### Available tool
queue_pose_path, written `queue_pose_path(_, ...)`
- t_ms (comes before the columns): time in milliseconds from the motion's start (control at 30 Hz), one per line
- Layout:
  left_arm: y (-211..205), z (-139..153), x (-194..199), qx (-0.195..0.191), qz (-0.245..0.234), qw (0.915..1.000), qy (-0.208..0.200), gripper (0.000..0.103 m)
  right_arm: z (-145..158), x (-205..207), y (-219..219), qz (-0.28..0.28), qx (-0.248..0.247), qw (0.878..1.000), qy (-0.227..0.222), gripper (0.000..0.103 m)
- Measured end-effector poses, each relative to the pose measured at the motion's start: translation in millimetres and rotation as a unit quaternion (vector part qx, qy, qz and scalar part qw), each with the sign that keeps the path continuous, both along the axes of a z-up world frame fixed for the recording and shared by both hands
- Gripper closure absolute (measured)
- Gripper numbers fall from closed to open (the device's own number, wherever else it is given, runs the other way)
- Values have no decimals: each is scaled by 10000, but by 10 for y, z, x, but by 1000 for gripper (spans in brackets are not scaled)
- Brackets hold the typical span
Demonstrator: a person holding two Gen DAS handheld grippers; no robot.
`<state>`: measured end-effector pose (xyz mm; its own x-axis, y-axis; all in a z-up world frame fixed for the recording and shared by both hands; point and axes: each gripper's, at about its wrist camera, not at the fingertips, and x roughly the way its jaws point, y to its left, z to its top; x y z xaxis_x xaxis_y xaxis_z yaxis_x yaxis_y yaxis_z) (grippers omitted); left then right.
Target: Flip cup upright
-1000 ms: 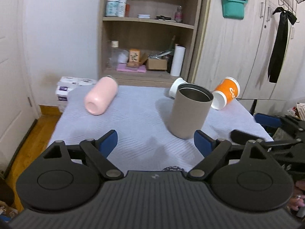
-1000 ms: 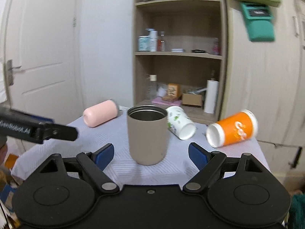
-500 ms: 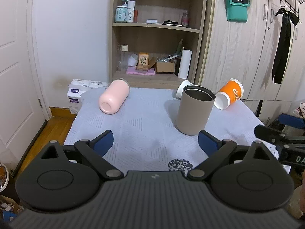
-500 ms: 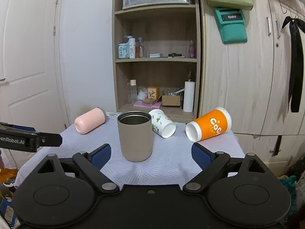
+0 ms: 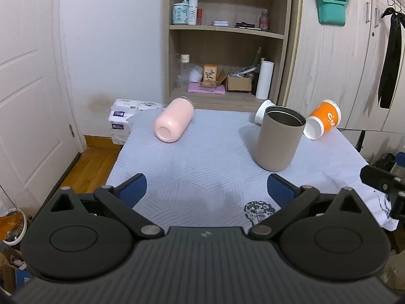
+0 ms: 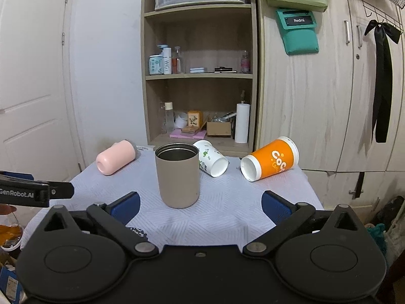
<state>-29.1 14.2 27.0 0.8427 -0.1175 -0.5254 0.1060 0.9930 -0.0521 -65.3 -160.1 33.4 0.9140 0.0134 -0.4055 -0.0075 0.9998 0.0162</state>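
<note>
A taupe metal-lined cup (image 5: 278, 139) stands upright on the table (image 5: 202, 172); it also shows in the right wrist view (image 6: 177, 176). A pink cup (image 5: 174, 123) (image 6: 116, 160) lies on its side at the far left. A white patterned paper cup (image 6: 212, 161) and an orange paper cup (image 6: 270, 162) (image 5: 322, 123) lie on their sides at the back right. My left gripper (image 5: 206, 190) is open and empty above the table's near edge. My right gripper (image 6: 200, 206) is open and empty, a little short of the taupe cup.
A wooden shelf unit (image 6: 200, 76) with bottles and boxes stands behind the table, next to wardrobe doors (image 6: 316, 88). A white door (image 5: 25, 88) is at the left. The other gripper's finger shows at the edge of each view (image 5: 379, 177) (image 6: 35, 190).
Both grippers have drawn back and up from the taupe cup, so it looks smaller and farther. The cups have not moved.
</note>
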Motion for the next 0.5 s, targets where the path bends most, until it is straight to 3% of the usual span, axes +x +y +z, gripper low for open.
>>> queue_pose_path(500,14,23,-30,102,65,9997,192,0,33,-73,50,-253,-115,9996,39,0)
